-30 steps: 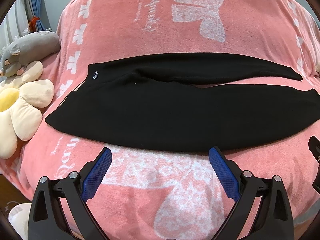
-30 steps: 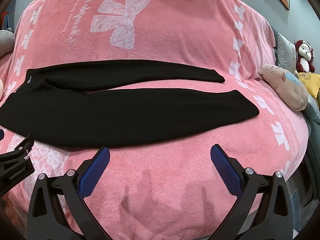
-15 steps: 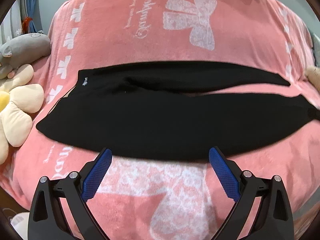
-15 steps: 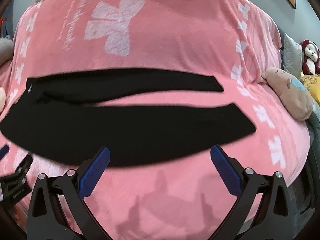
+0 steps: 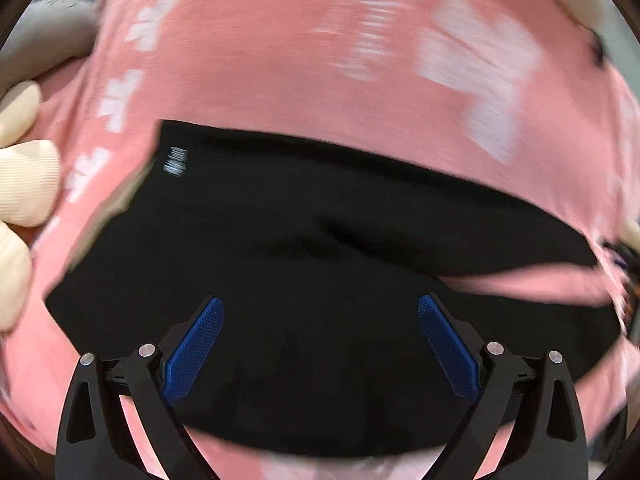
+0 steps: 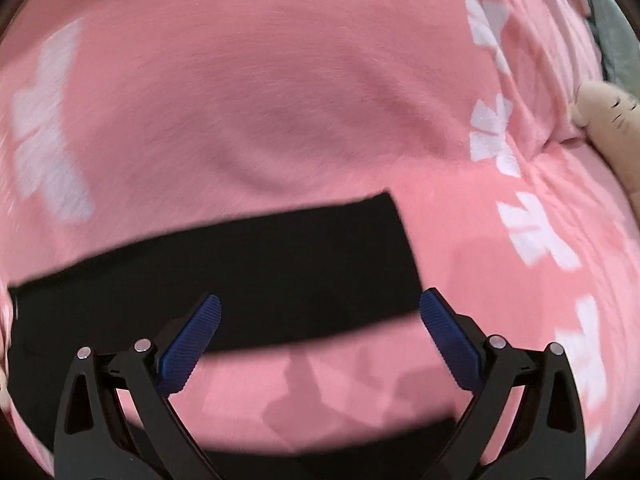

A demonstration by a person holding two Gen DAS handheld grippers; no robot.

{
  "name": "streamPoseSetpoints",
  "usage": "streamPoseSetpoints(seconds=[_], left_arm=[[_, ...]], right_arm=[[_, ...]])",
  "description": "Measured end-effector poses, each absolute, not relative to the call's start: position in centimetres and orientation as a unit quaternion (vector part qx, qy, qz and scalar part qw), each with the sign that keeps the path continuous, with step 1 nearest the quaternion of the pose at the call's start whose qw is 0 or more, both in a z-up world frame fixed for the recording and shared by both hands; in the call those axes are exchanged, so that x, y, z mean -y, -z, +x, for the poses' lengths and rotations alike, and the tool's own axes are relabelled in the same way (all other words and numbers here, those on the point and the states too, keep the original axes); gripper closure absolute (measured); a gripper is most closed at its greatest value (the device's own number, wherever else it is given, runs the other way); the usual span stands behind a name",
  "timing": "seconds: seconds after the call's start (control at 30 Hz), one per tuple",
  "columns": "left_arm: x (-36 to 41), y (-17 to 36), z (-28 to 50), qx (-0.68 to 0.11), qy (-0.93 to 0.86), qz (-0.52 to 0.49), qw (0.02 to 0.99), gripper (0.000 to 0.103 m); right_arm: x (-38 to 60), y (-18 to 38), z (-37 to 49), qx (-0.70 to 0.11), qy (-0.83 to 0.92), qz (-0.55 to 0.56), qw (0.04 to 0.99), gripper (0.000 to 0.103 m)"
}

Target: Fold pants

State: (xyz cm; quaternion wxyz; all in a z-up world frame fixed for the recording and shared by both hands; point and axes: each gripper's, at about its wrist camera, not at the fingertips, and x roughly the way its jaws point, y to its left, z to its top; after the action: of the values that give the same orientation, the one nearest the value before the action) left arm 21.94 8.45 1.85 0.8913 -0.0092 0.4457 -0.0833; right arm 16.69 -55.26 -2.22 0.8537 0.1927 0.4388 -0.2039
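Your left gripper hangs spread wide above the one pair of black knit pants, which lies flat lengthwise left to right on the fuzzy pink blanket, waistband at left. Your right gripper, also spread, hovers over a squared-off leg cuff at right.

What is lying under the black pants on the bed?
The black pants lie flat on a pink fleece blanket with white bow prints. The blanket shows all around them; whatever lies beneath the fabric itself is covered.
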Motion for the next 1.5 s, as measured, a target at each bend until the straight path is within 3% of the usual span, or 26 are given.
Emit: streamPoseSetpoints(seconds=[0.43,0.5,0.57,0.63,0.77,0.83,0.87,0.9,0.93,1.0,1.3,1.5], left_arm=[[-22.0,0.8,42.2,-0.453,-0.055,-0.156,0.876,0.007],[-22.9,2.0,44.0,-0.46,-0.064,-0.166,0.87,0.007],[-23.2,3.3,45.9,-0.465,-0.072,-0.164,0.867,0.007],[-22.9,4.5,47.7,-0.478,-0.067,-0.156,0.862,0.008],[-21.5,5.5,49.9,-0.484,-0.068,-0.137,0.862,0.012],[-21.0,5.3,50.2,-0.478,-0.065,-0.122,0.868,0.024],[-20.6,4.9,50.0,-0.475,-0.055,-0.115,0.871,0.042],[-20.4,4.6,49.8,-0.476,-0.045,-0.112,0.871,0.071],[-20.4,4.3,49.5,-0.487,-0.022,-0.12,0.865,0.084],[-20.9,3.5,48.2,-0.483,0.002,-0.139,0.864,0.088],[-25.9,-5.3,33.6,-0.423,0.121,-0.169,0.882,0.089],[-27.9,-3.0,24.2,-0.462,0.135,-0.157,0.862,0.086]], right_arm=[[59.3,8.1,23.3,-0.461,0.21,0.179,0.843,0.022],[59.2,7.8,22.9,-0.449,0.207,0.182,0.85,0.034],[59.2,7.4,22.5,-0.437,0.191,0.195,0.857,0.057],[58.5,6.9,22.1,-0.43,0.177,0.198,0.863,0.072],[56.7,6.1,21.8,-0.428,0.169,0.18,0.869,0.086],[55.9,5.5,21.6,-0.422,0.173,0.177,0.872,0.088],[55.5,5.1,21.5,-0.418,0.174,0.175,0.874,0.089],[55.2,4.6,21.3,-0.411,0.176,0.174,0.877,0.089],[54.9,4.0,21.0,-0.405,0.176,0.175,0.88,0.089],[54.2,2.5,20.2,-0.39,0.174,0.175,0.887,0.09],[51.6,-3.2,12.0,-0.353,0.139,0.156,0.912,0.09],[51.0,-1.4,4.3,-0.366,0.144,0.161,0.905,0.088]])
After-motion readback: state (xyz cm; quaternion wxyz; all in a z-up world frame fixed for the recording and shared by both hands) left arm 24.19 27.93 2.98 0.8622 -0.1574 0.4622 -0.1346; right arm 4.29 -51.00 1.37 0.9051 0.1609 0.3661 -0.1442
